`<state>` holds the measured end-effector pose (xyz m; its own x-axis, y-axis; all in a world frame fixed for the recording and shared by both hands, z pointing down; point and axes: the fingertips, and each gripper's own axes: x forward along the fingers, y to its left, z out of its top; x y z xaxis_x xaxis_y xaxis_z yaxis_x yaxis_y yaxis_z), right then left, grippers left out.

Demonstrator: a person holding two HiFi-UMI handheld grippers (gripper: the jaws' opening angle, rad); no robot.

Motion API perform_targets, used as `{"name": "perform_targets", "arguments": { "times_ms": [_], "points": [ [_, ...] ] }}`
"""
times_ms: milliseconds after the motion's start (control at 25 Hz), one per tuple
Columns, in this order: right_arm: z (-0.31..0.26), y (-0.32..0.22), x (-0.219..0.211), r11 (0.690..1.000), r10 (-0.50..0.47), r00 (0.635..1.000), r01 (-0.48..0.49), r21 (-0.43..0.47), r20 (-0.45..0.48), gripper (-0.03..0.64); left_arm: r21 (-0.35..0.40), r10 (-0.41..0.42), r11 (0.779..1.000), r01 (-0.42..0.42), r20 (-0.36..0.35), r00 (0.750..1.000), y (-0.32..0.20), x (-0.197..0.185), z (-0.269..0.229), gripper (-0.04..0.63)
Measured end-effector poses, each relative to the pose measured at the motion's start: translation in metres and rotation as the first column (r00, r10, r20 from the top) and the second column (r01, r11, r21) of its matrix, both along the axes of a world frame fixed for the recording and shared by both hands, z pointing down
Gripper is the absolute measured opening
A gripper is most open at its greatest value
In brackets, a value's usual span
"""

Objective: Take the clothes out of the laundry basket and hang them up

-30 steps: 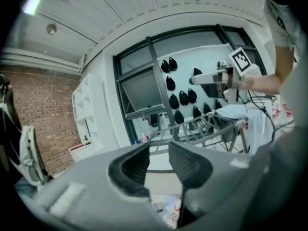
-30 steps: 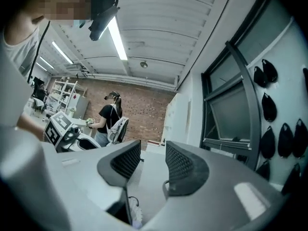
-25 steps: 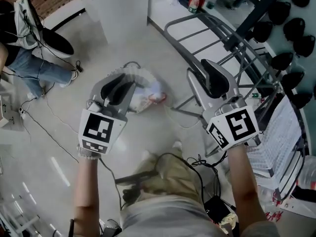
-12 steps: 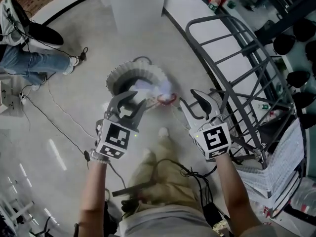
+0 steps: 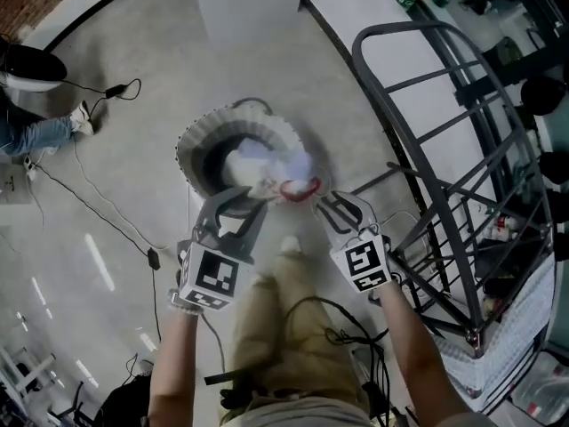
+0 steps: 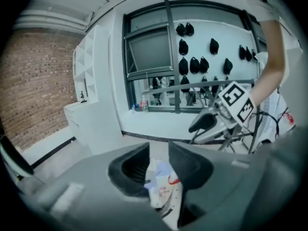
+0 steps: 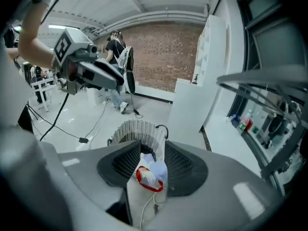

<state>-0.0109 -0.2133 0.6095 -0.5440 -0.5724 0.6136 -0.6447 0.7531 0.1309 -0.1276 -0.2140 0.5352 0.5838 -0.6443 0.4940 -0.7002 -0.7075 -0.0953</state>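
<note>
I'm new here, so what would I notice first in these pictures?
Probably the round white laundry basket on the floor in the middle, with a white and lilac garment with red trim spilling over its near rim. The left gripper and right gripper hover just before it, fingers apart, and a big grey drying rack fills the right side.

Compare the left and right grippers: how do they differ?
The left gripper lines up with the laundry basket's near rim; the right gripper sits off its side, nearer the drying rack. The right gripper's jaws frame the garment's red trim; the left gripper's frame mostly pale cloth. Both are open and empty.
</note>
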Motion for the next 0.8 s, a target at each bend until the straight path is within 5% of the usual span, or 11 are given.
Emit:
{"name": "perform_targets", "arguments": {
  "times_ms": [400, 800],
  "points": [
    [0.174, -0.052, 0.007, 0.99, -0.092, 0.991, 0.081, -0.116, -0.099, 0.152, 0.017, -0.079, 0.997, 0.079, -0.027, 0.997, -0.036, 0.007, 0.076, 0.11],
    [0.28, -0.069, 0.002, 0.974, -0.152, 0.972, 0.116, -0.194, -0.178, 0.152, -0.015, -0.113, 0.993, 0.113, 0.042, 0.993, -0.033, -0.002, 0.149, 0.11]
  ]
}}
